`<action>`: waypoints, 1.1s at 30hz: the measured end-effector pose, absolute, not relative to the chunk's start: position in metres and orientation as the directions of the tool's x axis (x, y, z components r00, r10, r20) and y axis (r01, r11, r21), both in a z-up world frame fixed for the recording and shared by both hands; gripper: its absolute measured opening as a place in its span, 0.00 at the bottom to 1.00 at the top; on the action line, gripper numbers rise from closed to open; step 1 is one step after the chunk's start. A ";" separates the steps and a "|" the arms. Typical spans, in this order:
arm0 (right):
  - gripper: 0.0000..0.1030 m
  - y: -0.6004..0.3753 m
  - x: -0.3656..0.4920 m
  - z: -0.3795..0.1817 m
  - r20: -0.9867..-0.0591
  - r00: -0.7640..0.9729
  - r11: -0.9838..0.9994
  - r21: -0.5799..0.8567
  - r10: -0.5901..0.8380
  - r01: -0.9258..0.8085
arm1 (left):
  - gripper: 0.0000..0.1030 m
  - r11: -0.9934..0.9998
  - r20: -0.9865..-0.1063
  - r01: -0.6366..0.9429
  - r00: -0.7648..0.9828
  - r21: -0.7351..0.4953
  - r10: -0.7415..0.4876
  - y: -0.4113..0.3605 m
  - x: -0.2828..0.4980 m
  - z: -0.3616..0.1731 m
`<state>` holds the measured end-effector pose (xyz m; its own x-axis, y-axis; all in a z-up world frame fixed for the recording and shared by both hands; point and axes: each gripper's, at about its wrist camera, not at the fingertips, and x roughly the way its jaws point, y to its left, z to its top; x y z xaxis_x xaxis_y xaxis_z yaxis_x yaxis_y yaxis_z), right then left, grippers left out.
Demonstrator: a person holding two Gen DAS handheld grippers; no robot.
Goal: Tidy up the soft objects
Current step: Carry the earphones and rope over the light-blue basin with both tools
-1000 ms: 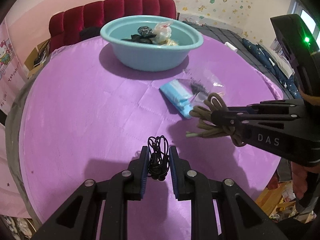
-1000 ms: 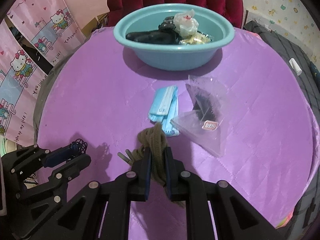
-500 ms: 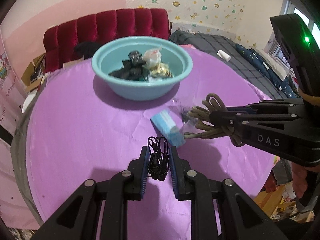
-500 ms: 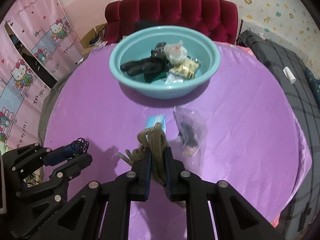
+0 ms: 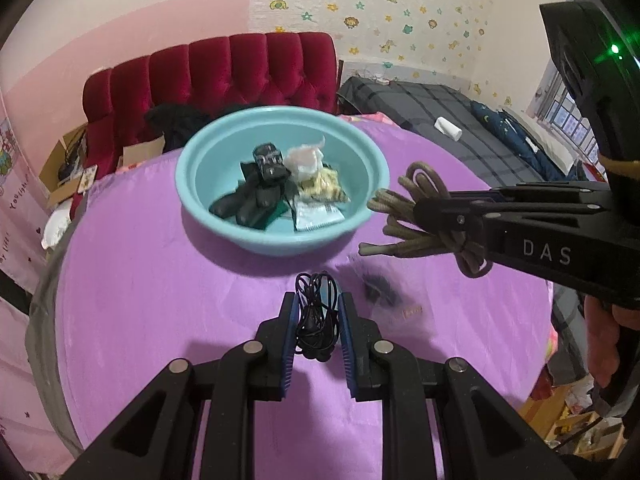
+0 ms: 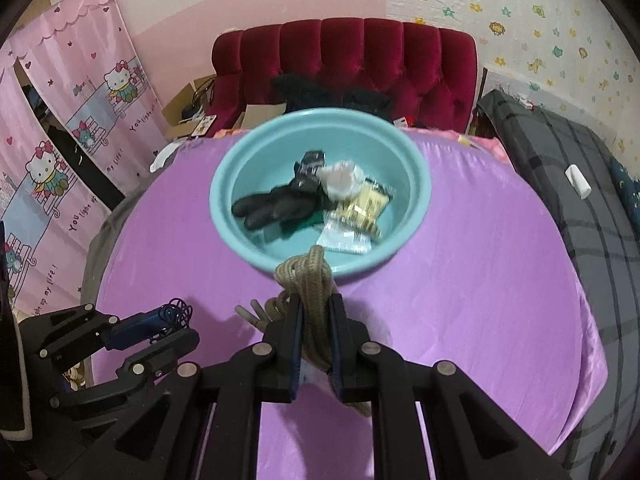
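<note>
carrying both loads toward the teal basin (image 6: 416, 200) at frame centre: right claw (image 6: 314, 312) is pinching the tan cord bundle (image 6: 308, 280), left claw (image 5: 318, 312) is clamping the black cable (image 5: 316, 320); they should be clearing the rim before releasing.

Behind the table (image 6: 500, 280) with its purple cloth you see a dark red tufted sofa (image 6: 360, 56). To your left hangs a pink cartoon-cat curtain (image 6: 60, 128). To your right lies a grey checked bed cover (image 6: 580, 184) with a small white roll (image 6: 578, 181) on it. The wallpaper (image 5: 400, 4) has little stars.
</note>
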<state>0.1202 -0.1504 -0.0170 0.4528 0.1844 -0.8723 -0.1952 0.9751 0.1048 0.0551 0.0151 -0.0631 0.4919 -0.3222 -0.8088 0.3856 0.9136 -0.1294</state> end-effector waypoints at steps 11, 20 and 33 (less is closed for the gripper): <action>0.12 -0.155 0.170 -0.015 -0.866 0.465 0.976 0.106 0.186 -0.193 | 0.21 0.923 -0.798 0.371 0.523 -0.104 -0.300 0.007 0.106 -0.059; 0.12 -0.158 0.213 -0.020 -0.858 0.480 0.977 0.107 0.184 -0.184 | 0.21 0.930 -0.795 0.356 0.537 -0.089 -0.281 0.005 0.148 -0.065; 0.12 -0.157 0.278 -0.036 -0.851 0.494 0.978 0.101 0.181 -0.183 | 0.21 0.943 -0.798 0.320 0.543 -0.090 -0.260 0.004 0.214 -0.080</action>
